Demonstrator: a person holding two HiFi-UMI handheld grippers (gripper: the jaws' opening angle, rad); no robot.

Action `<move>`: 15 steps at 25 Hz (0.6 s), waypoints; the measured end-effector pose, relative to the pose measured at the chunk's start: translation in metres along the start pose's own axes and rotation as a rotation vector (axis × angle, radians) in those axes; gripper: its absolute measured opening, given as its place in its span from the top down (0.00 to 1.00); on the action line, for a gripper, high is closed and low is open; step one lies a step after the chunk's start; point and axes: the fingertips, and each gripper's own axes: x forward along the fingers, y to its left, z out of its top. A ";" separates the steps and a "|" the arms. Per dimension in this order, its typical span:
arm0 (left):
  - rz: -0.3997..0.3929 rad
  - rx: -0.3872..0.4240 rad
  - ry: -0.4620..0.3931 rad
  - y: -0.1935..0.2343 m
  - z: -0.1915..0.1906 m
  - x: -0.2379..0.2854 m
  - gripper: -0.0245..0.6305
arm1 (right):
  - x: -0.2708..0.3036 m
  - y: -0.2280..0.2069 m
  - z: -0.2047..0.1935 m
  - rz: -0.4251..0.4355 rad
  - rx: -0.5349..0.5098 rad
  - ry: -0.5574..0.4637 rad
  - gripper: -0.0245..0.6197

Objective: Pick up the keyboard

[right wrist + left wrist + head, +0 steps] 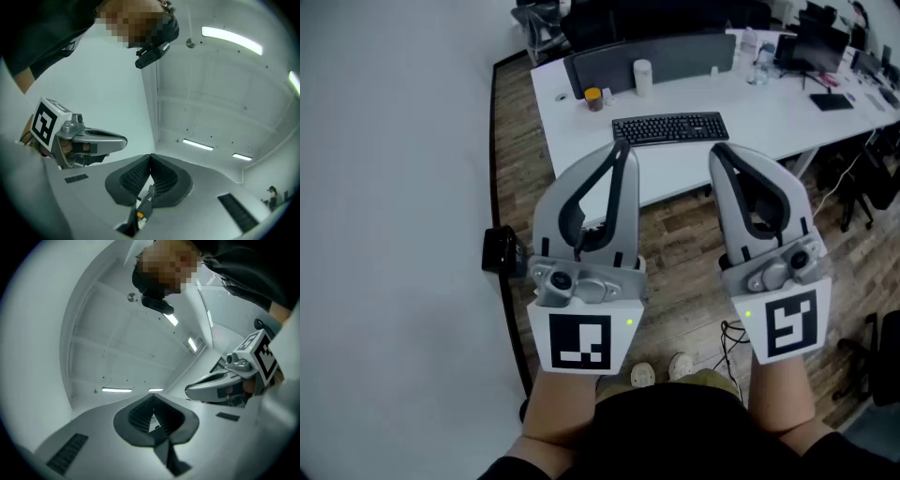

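While tilted up, left gripper [622, 147] closed, empty, right gripper [718, 150] likewise

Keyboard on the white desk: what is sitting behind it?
Behind the keyboard, toward its left end, stand a small yellow-lidded jar and a white cup, in front of a grey divider panel. The panel hides whatever lies directly beyond it.
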 end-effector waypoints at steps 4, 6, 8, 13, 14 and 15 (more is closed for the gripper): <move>-0.003 0.004 0.011 -0.008 0.000 0.005 0.95 | -0.005 -0.008 -0.001 -0.002 -0.001 -0.004 0.92; -0.009 0.007 0.011 -0.014 0.001 0.008 0.95 | -0.008 -0.013 -0.003 -0.005 -0.002 -0.002 0.92; -0.011 0.010 0.013 -0.020 0.003 0.012 0.95 | -0.013 -0.020 -0.003 -0.007 0.005 -0.010 0.92; -0.004 0.012 0.010 -0.041 0.010 0.015 0.95 | -0.033 -0.027 -0.005 0.006 0.011 -0.011 0.92; -0.003 0.013 0.008 -0.045 0.012 0.015 0.95 | -0.037 -0.029 -0.005 0.008 0.014 -0.011 0.92; -0.001 0.016 0.007 -0.050 0.014 0.015 0.95 | -0.042 -0.031 -0.006 0.012 0.019 -0.014 0.92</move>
